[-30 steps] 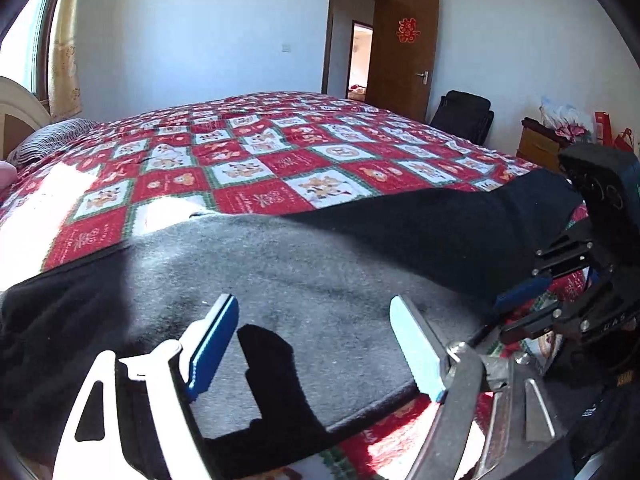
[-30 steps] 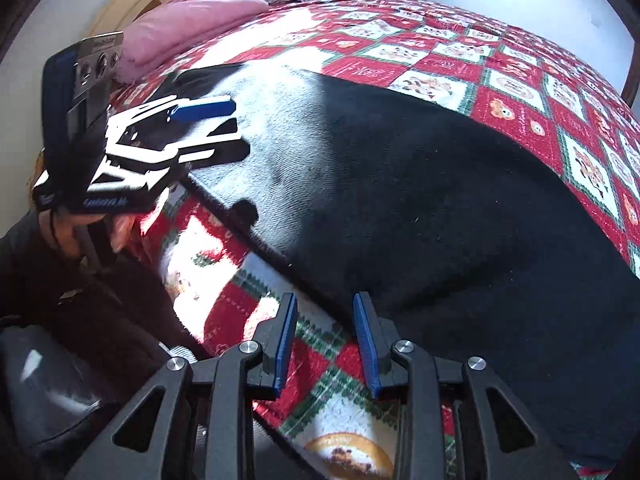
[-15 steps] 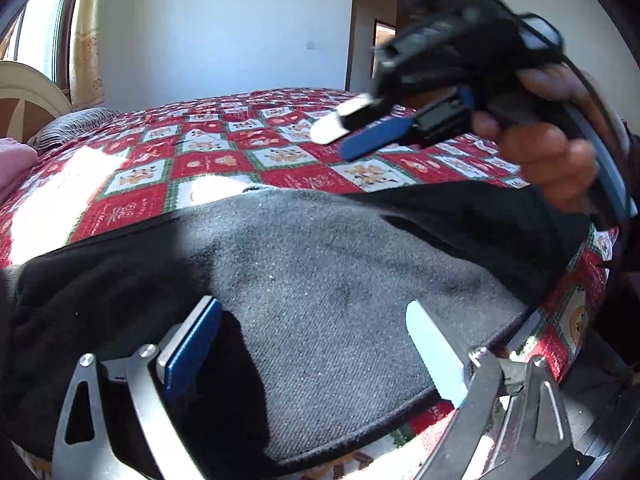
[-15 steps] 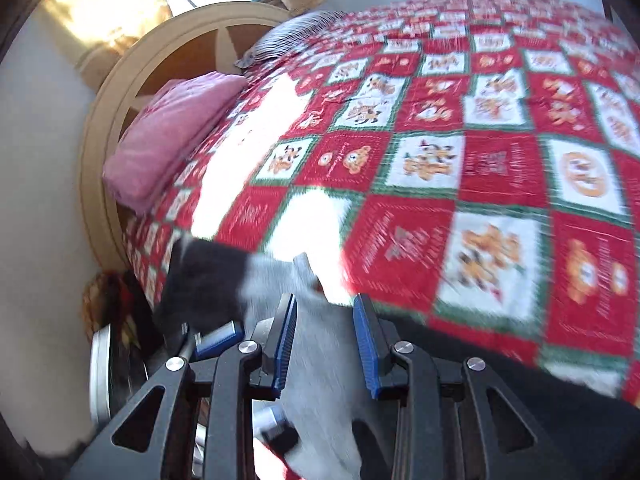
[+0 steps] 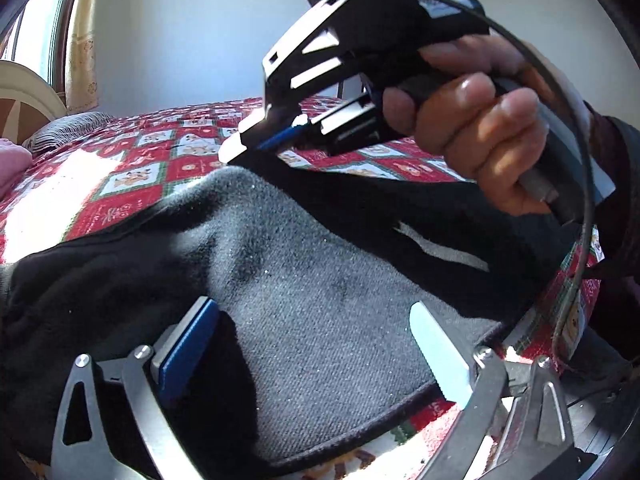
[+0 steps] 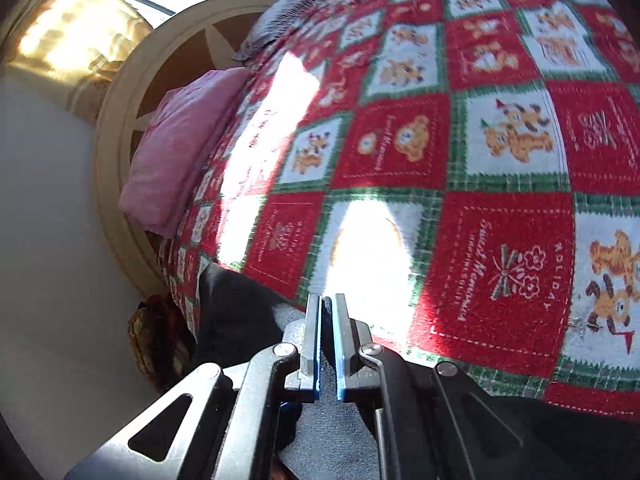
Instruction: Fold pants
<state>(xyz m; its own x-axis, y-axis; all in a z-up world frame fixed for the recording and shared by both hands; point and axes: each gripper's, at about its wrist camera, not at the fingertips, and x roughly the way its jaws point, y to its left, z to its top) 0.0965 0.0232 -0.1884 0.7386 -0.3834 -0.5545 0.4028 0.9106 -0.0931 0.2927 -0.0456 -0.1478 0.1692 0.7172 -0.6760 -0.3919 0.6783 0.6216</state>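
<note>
The dark grey pants (image 5: 320, 288) lie across the near edge of the bed. My left gripper (image 5: 316, 344) is open, its fingers spread over the pants' near hem, holding nothing. My right gripper (image 5: 256, 144) is shut on the pants' far edge and lifts it into a peak, with the cloth hanging down below it. In the right wrist view the right gripper (image 6: 327, 320) has its jaws nearly together with dark cloth (image 6: 328, 408) pinched between the pads.
The bed has a red, white and green patchwork blanket (image 6: 500, 160). A pink pillow (image 6: 180, 152) and a round cream headboard (image 6: 116, 128) are at the head. A striped grey pillow (image 5: 60, 132) lies beyond. A window with a yellow curtain (image 5: 82, 36) is at the left.
My right gripper has closed on the pants' edge and pulled it up and over toward the bed's middle. My left gripper stayed open over the near hem.
</note>
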